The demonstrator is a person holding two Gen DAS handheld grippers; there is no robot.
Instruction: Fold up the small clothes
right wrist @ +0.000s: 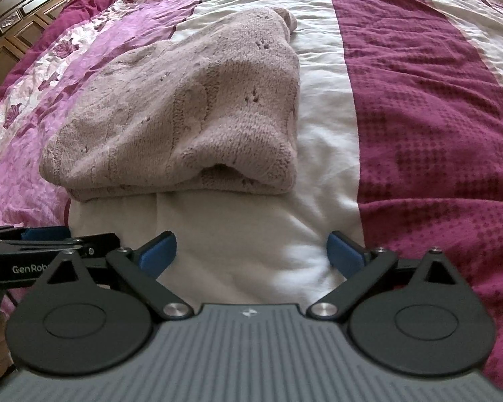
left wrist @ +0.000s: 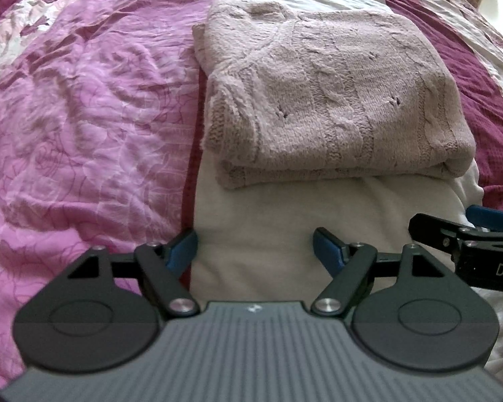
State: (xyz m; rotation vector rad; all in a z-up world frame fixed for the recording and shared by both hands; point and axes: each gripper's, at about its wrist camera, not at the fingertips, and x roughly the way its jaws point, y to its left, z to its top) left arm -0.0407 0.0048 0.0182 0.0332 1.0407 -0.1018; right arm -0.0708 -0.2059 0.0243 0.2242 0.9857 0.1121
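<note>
Left wrist view: the quilted bedspread (left wrist: 84, 117) fills the frame in pink, cream and maroon stripes, and on its cream centre stripe lies the task's thing, a pale knitted sweater (left wrist: 332, 100), folded into a thick rectangle with its doubled edge facing the grippers. The fold looks all but finished, so the step in hand seems to be letting go and checking the result. From the right wrist view, the near right corner of the sweater bulges open in a small pocket (right wrist: 223, 171); pressing that corner flat, or tucking it under, would give a neater stack. The left side sits more squarely. Any touch-up should come in low over the cream stripe, so the layers are not dragged apart. The left gripper (left wrist: 255, 251) has its jaws spread with nothing between them, well short of the knit. The right gripper (right wrist: 251, 254) likewise stands released and empty, just beside its partner.
</note>
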